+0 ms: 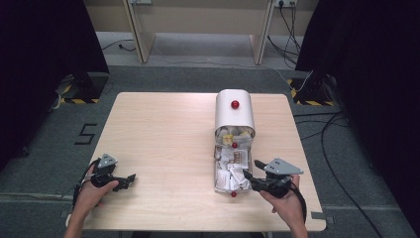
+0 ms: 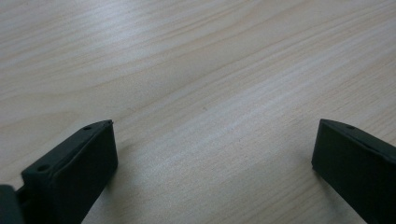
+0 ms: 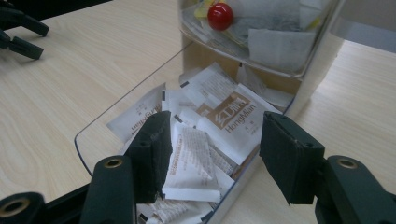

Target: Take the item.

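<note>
We see a big wooden table [image 1: 163, 148] with a white box [image 1: 234, 119] whose clear drawer [image 3: 100, 126] holds paper packets [image 3: 219, 116]. Our right gripper [image 1: 251, 171] leans over the packets, jaws apart. Our left gripper [image 1: 130, 179] rests low at the table's near left, jaws wide apart.

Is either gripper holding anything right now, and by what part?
Nothing held. Left gripper is open over bare table; right gripper is open above the sachets in the clear drawer.

Lab: black curtains [image 1: 44, 54], floor cables [image 1: 337, 148]
</note>
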### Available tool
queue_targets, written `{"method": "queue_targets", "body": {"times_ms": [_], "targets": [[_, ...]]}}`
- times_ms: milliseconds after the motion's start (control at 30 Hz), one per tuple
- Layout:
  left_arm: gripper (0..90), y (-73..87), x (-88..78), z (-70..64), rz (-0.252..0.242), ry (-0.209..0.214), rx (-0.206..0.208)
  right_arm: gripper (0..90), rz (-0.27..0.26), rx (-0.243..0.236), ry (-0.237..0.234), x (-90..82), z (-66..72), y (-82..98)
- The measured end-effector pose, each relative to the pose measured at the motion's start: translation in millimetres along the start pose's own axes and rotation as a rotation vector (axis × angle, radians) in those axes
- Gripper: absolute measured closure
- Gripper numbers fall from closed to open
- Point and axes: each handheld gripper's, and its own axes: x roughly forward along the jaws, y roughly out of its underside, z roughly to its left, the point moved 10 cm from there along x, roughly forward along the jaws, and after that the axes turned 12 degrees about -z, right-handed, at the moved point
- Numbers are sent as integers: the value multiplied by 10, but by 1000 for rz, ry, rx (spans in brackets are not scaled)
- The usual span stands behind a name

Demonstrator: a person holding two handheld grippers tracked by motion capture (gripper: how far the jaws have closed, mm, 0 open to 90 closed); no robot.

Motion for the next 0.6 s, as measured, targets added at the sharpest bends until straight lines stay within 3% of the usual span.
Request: {"method": "queue_targets", "body": {"times_ms": [600], "targets": [[0,0,0,0,0,0,0,458,13,-12,-44,195,118,-20]]}}
